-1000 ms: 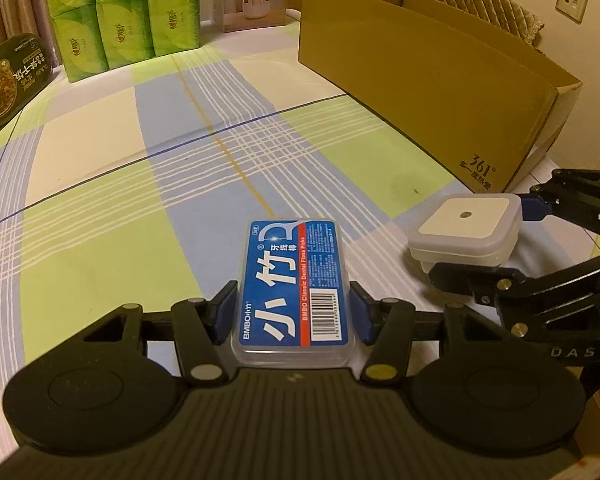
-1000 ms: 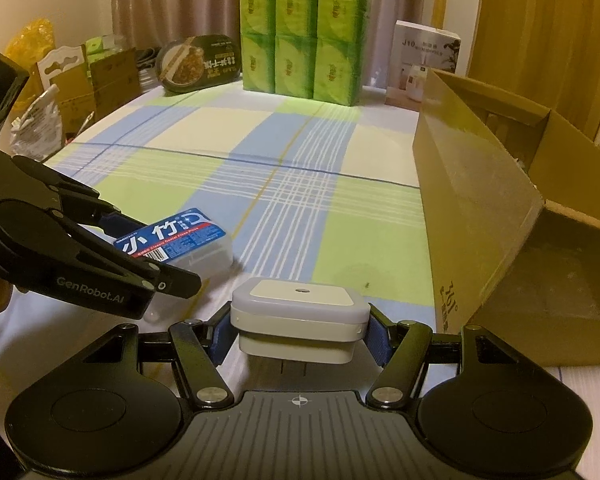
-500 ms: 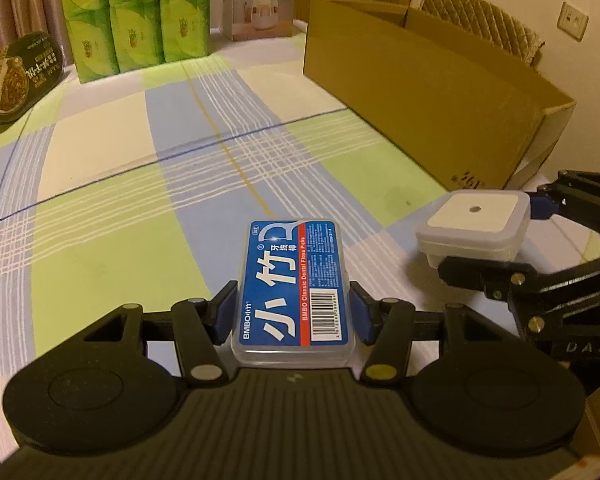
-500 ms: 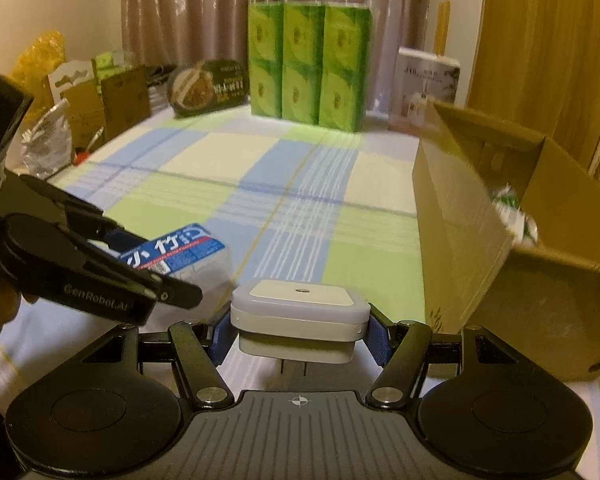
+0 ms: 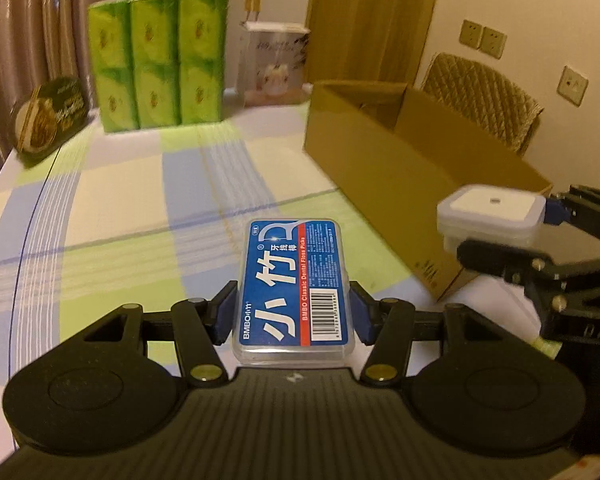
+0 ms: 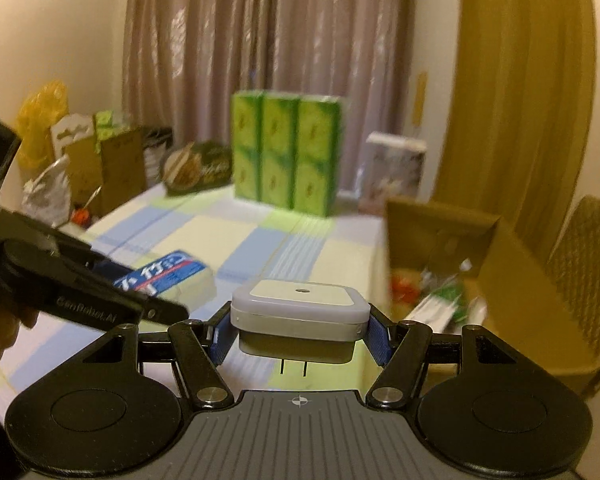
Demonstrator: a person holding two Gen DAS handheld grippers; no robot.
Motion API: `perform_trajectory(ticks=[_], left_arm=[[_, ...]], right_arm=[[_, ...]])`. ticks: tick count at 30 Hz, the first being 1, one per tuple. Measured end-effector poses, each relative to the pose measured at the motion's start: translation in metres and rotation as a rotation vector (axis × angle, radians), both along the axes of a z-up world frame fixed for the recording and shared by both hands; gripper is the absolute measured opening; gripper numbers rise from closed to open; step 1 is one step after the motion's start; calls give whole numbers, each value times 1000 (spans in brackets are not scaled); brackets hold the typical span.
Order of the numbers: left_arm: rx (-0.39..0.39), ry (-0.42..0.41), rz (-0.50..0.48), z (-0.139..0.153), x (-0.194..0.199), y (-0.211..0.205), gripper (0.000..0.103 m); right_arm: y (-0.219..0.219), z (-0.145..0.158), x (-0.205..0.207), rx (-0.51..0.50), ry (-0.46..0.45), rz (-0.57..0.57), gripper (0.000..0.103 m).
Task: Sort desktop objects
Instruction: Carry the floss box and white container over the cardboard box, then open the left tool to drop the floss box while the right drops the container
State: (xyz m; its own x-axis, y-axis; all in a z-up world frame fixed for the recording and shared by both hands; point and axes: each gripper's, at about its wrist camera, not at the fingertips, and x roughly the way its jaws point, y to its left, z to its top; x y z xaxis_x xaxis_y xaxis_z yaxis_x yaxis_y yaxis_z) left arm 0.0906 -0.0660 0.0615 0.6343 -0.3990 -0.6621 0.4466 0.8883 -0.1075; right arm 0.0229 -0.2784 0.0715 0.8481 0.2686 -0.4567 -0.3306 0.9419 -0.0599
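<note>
1. The left tool (image 5: 293,312) is clamped on a clear floss pick box (image 5: 294,280) with a blue label, its blue pads pressing the two long sides near the box's rear end. The box sticks out forward, label up, clear of the checked surface (image 5: 120,208).
2. The right tool (image 6: 300,334) grips a white plug-in night light (image 6: 300,306) by its two sides. The flat face with a small dot looks up and two metal prongs hang below it. It too is off the surface.
3. An open cardboard box (image 5: 380,168) stands on the surface to the right of both tools. The right wrist view shows some packets already lying inside; what they are is too blurred to tell.
4. The step in hand looks like the carry: both things are picked up and held in the air beside the cardboard box, neither yet over its opening.
5. The next move probably calls for bringing each tool over the box's near wall, high enough that the prongs and the floss box's front end clear the rim, then opening the jaws above a free spot inside.
6. The right tool is nearer the opening, so it likely goes first; the left has farther to travel.
</note>
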Motion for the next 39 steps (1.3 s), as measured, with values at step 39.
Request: perform_trajectory(ticks=[39], left_arm=[[-33,45,-140,33,74,-216,62]], right_arm=[[-177,-15,80,29,43,-191,62]])
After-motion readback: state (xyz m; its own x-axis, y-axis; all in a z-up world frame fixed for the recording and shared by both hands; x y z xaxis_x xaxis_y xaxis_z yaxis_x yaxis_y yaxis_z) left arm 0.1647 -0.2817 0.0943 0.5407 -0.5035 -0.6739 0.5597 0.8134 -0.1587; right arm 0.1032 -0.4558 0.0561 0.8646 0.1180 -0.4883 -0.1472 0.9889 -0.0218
